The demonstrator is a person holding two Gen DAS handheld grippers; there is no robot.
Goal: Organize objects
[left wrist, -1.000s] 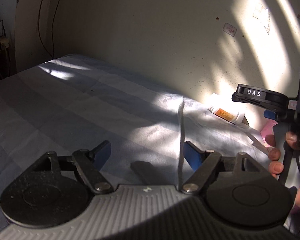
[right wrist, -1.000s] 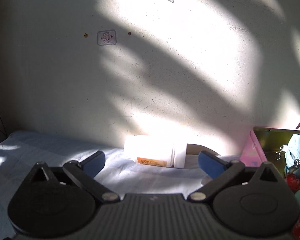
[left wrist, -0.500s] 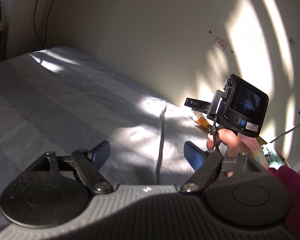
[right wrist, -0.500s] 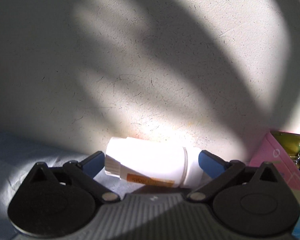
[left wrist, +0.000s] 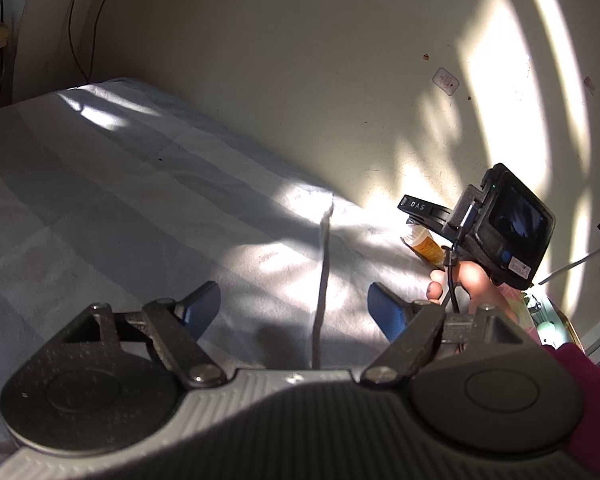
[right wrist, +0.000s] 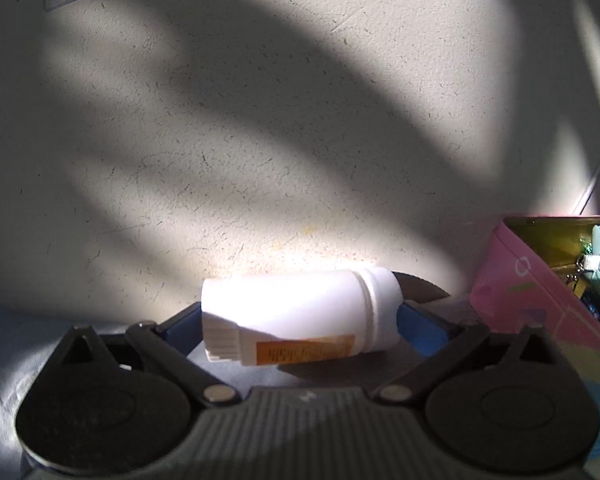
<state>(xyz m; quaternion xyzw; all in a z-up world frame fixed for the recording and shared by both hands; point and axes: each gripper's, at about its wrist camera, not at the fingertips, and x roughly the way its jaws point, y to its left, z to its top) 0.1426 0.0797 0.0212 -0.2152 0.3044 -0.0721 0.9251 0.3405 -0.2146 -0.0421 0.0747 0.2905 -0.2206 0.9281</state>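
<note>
A white bottle (right wrist: 300,312) with an orange label lies on its side on the bed sheet against the wall. My right gripper (right wrist: 298,320) has its blue pads at the bottle's two ends; whether they press on it I cannot tell. In the left wrist view the bottle (left wrist: 424,244) shows under the right gripper (left wrist: 428,216), held by a hand. My left gripper (left wrist: 294,308) is open and empty above the sheet (left wrist: 140,208).
A pink box (right wrist: 540,292) with a gold inside holds a pale pouch and small items, to the right of the bottle. The wall (right wrist: 300,120) stands right behind the bottle. A raised crease (left wrist: 324,264) runs along the sheet.
My right gripper has moved forward to the wall and now brackets the white bottle. My left gripper stayed open over the sheet, shifting its view slightly.
</note>
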